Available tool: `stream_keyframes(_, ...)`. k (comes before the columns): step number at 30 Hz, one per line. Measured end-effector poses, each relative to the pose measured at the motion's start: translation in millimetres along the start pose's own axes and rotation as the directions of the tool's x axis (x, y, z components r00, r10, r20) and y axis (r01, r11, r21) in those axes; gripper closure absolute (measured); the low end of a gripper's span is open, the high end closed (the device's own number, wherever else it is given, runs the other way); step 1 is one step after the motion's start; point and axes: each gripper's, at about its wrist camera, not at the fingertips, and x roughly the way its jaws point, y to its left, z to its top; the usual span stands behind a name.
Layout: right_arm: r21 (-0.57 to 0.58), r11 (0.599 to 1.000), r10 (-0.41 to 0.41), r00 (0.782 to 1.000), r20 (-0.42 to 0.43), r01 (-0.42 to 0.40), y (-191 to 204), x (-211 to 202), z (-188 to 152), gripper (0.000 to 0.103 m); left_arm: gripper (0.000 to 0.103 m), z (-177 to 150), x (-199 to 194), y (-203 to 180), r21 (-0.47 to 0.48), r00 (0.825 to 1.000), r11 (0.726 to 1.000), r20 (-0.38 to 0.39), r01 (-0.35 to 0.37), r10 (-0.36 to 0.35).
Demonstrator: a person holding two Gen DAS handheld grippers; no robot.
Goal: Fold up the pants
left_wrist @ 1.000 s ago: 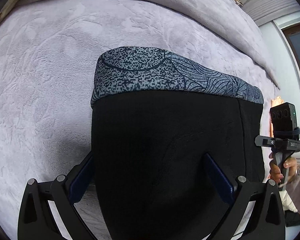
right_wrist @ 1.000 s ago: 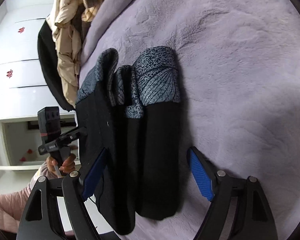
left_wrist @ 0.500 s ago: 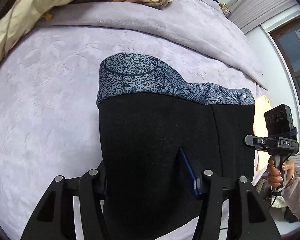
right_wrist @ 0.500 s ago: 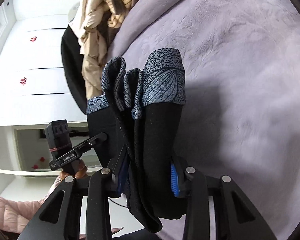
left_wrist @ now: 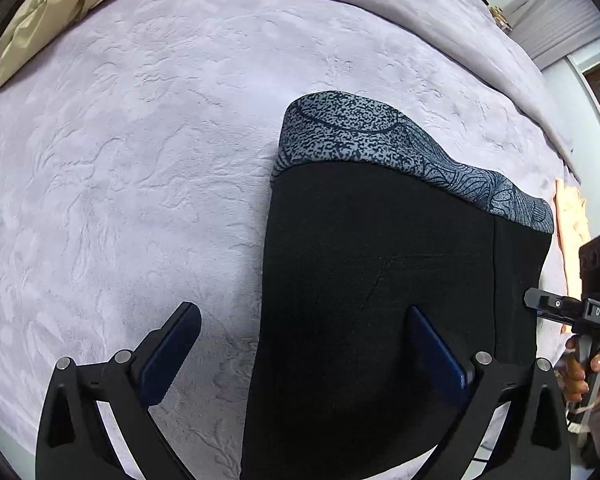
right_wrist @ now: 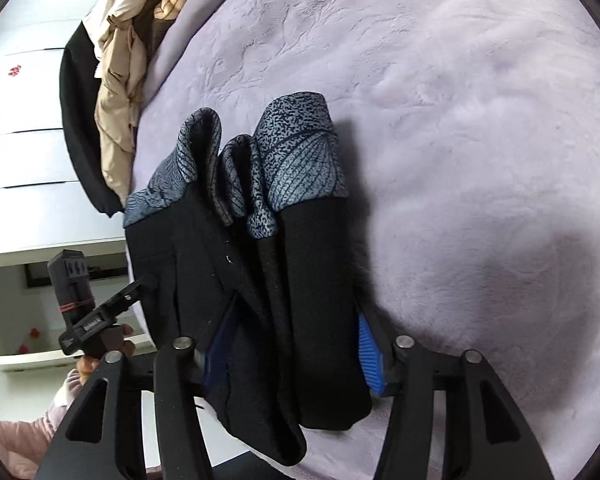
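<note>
The folded black pants [left_wrist: 376,280] with a grey-blue patterned waistband lie on the lilac bed cover [left_wrist: 140,160]. My left gripper [left_wrist: 304,352] is open; its left finger is over the cover beside the pants and its right finger lies over the black cloth. In the right wrist view the pants [right_wrist: 300,280] show as a stack of layers with the patterned bands at the far end. My right gripper [right_wrist: 292,348] has its jaws close on either side of the near end of the stack, closed on the folded layers.
A heap of beige and black clothes [right_wrist: 112,92] lies at the far edge of the bed. The other hand-held gripper [left_wrist: 588,312] shows at the right of the left wrist view, and at the left in the right wrist view [right_wrist: 88,312]. White cabinets [right_wrist: 20,160] stand beyond.
My left gripper was closed on the pants half a second ago and has now opened and shifted left. My right gripper closed on the stack and still holds it, now lower on the bed.
</note>
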Motion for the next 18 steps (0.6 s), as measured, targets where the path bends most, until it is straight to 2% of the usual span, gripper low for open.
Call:
stream_keyframes(4,-0.023,0.987,-0.159,0.986,0.051,0.161,24,-12,-8,0.039,0.000,-8,-17,-9,0.036,0.994,0.994,0.036,-0.101,0.100)
stream_keyframes(7,-0.012,0.977,-0.210,0.975,0.073,0.212,32,-24,-19,0.038,0.000,-18,-34,-15,0.046,0.986,0.986,0.057,-0.160,0.158)
stream_keyframes(11,0.007,0.960,-0.279,0.954,0.105,0.280,35,-39,-41,0.031,0.000,-34,-47,-32,0.070,0.970,0.969,0.072,-0.237,0.232)
stream_keyframes(14,0.015,0.945,-0.326,0.937,0.127,0.327,43,-46,-57,0.023,0.000,-47,-58,-40,0.091,0.967,0.964,0.072,-0.251,0.245)
stream_keyframes(16,0.007,0.936,-0.349,0.926,0.140,0.352,51,-50,-66,0.023,0.000,-54,-65,-38,0.094,0.966,0.962,0.067,-0.256,0.251)
stream_keyframes(17,0.000,0.931,-0.362,0.921,0.143,0.366,53,-51,-70,0.022,0.000,-74,-72,-28,0.095,0.966,0.962,0.067,-0.257,0.251)
stream_keyframes(18,-0.007,0.923,-0.379,0.914,0.146,0.384,59,-51,-73,0.020,0.000,-66,-76,-42,0.092,0.965,0.961,0.065,-0.260,0.255)
